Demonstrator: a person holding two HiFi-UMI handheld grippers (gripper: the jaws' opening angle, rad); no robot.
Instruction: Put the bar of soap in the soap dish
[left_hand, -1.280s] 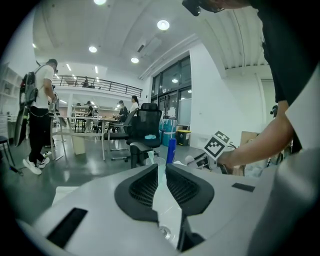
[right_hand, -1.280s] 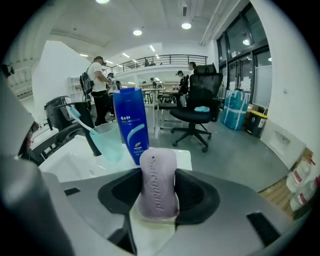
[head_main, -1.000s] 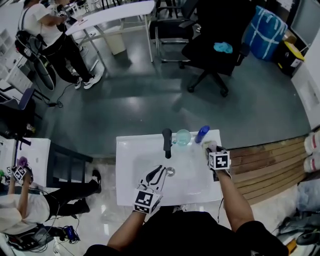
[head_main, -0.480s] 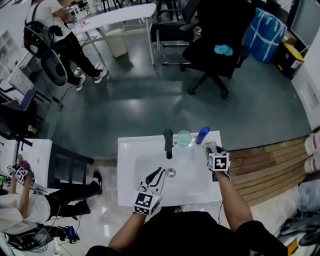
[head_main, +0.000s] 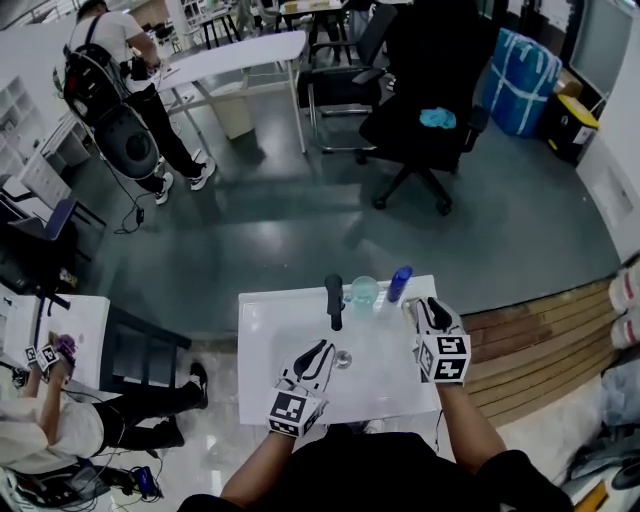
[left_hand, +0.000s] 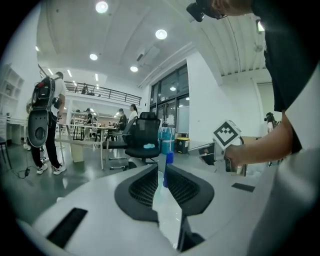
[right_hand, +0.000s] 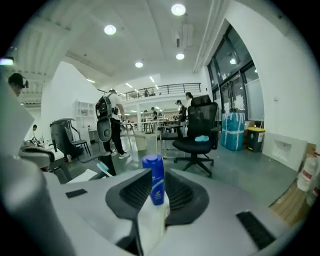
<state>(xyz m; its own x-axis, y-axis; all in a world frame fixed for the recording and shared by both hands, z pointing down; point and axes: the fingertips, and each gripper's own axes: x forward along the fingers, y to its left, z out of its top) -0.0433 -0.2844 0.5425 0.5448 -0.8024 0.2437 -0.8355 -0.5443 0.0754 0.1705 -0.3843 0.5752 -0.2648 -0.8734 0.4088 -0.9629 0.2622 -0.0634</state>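
The pale bar of soap (right_hand: 150, 220) sits between the jaws of my right gripper (right_hand: 156, 187), which are closing on it and press its sides. In the head view the right gripper (head_main: 418, 305) hangs above the right rear corner of the white sink (head_main: 262, 330), just in front of a blue bottle (head_main: 400, 283). A pale teal translucent dish (head_main: 364, 292) stands between the bottle and the black faucet (head_main: 333, 300). My left gripper (head_main: 322, 348) hovers over the basin near the drain, its jaws a narrow gap apart with nothing between them (left_hand: 162, 172).
A wooden board floor (head_main: 530, 340) lies right of the sink. A black office chair (head_main: 425, 110) and a white table (head_main: 230, 50) stand beyond on the grey floor. A person with a backpack (head_main: 120, 100) stands at far left; another sits at lower left.
My right gripper has risen from the sink's right rim with the soap between its jaws, and the jaws have narrowed. The left gripper lifted slightly. The person at far left walked further away.
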